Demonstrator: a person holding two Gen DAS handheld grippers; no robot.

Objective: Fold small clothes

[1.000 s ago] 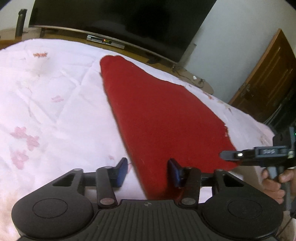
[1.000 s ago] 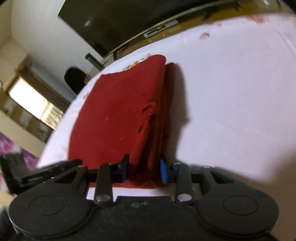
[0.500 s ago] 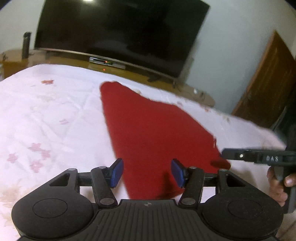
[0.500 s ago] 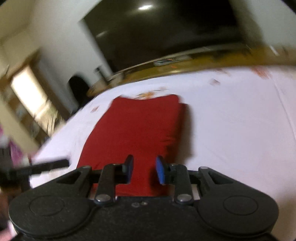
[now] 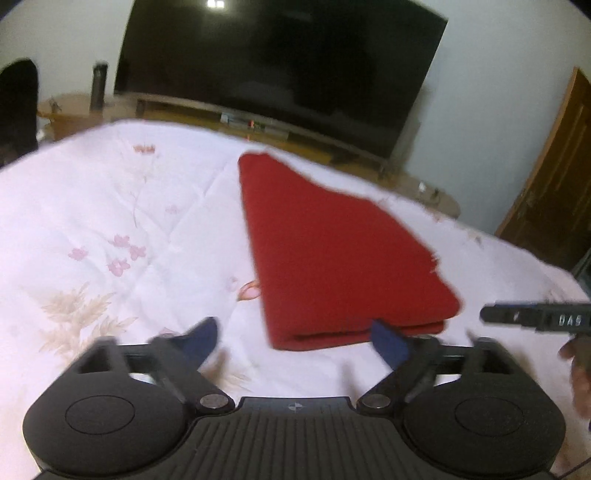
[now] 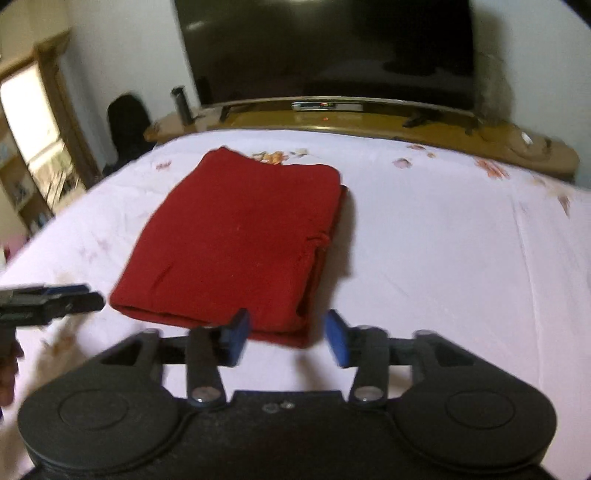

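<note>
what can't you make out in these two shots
- What garment the red cloth is: folded, both views.
- Its underside: hidden against the bed, both views.
- Right gripper: cut off by the right edge, left wrist view.
- Left gripper: cut off by the left edge, right wrist view.
- Bed print: blurred.

Bedroom with a big dark television (image 5: 280, 70)

White floral bedspread (image 5: 110, 221) fills the foreground; low wooden stand (image 6: 369, 123) beneath the screen; brown door (image 5: 554, 192) far right; pale walls (image 5: 66, 33); bright shelving (image 6: 29, 147) left.

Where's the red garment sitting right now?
The folded red garment lies flat on the floral bedspread, centre in both wrist views, just beyond both grippers, with the TV behind it.
</note>
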